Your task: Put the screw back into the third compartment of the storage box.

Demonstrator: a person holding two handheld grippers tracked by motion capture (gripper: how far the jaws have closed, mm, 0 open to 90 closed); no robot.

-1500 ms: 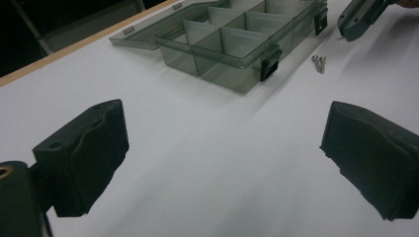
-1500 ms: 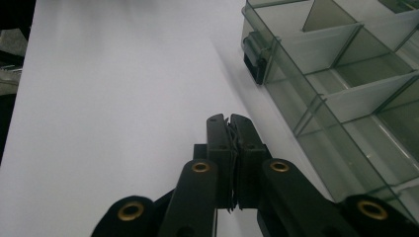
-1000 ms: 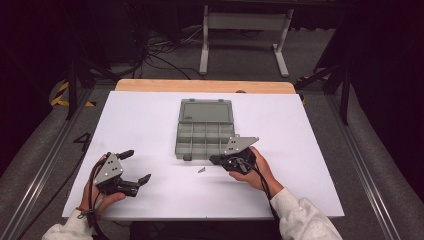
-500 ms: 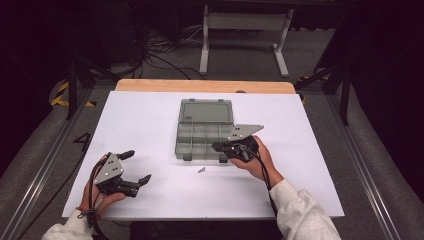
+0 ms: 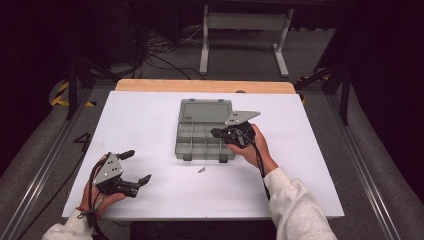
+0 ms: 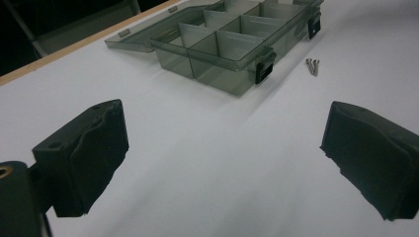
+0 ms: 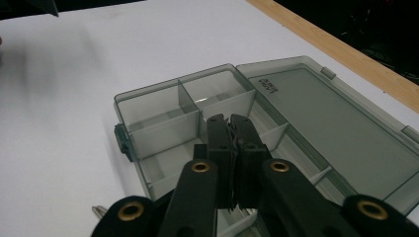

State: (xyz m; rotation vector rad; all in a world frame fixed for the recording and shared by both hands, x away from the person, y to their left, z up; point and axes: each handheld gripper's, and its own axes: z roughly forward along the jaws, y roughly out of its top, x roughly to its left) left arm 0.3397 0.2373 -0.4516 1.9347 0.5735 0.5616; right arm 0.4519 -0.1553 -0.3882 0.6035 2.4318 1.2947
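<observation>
The fingers of the right gripper (image 7: 232,121) are pressed together; whether something small is pinched between their tips cannot be told. In the right gripper view they hang over the middle compartments of the open grey compartment box (image 7: 163,111), with two screws (image 7: 99,211) lying on the white worktop (image 7: 59,98) just outside the box's near wall. From above, the right gripper (image 5: 222,134) sits over the right side of the box (image 5: 192,137), whose lid (image 5: 205,110) lies flat behind it.

The fingers of the left gripper (image 6: 225,148) stand wide apart with nothing between them, only bare worktop. They look toward the box (image 6: 232,42) and the two screws (image 6: 312,65) lying side by side just beside its latched front wall. In the high view the left gripper (image 5: 137,170) rests near the front left corner of the worktop (image 5: 140,120), well apart from the box.
</observation>
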